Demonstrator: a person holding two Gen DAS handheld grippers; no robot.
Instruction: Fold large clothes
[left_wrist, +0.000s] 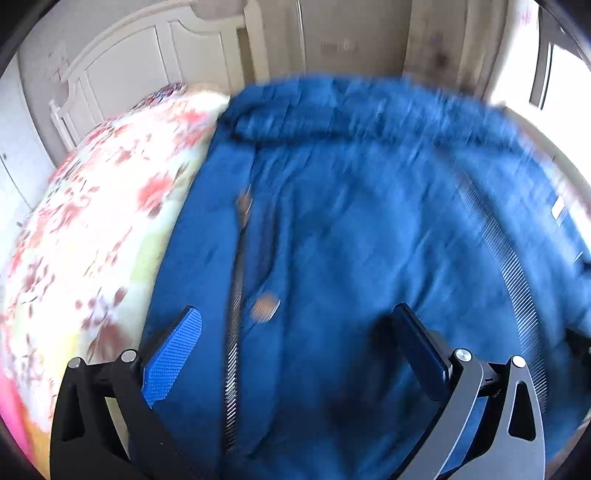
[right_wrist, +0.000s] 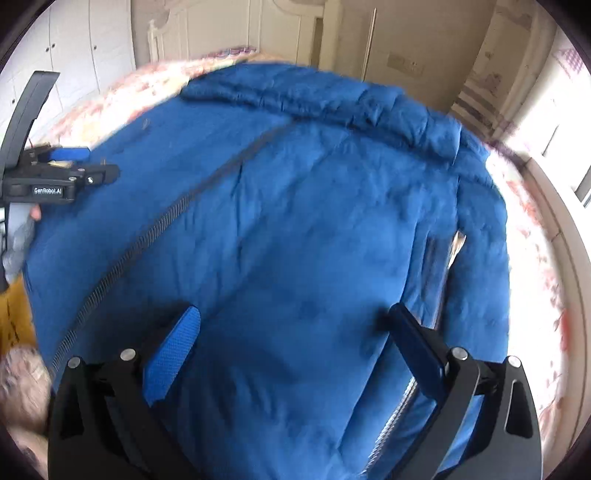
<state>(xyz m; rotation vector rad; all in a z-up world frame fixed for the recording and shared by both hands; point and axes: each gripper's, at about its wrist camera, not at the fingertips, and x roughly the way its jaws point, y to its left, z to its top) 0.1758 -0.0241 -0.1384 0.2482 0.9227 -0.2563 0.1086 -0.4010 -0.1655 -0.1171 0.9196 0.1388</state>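
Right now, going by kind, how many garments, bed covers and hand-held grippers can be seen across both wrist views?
Blue padded jacket, spread on the bed: 1
Floral bed cover under it: 1
Hand-held grippers: 2, the left hand-held gripper and the right hand-held gripper, both open above the jacket, gripping nothing
Total: 4

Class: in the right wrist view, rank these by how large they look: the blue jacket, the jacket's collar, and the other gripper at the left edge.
1. blue jacket, fills most of the view.
2. collar, a band across the jacket's far end.
3. left gripper, smallest as it appears, though distance from the camera affects this.
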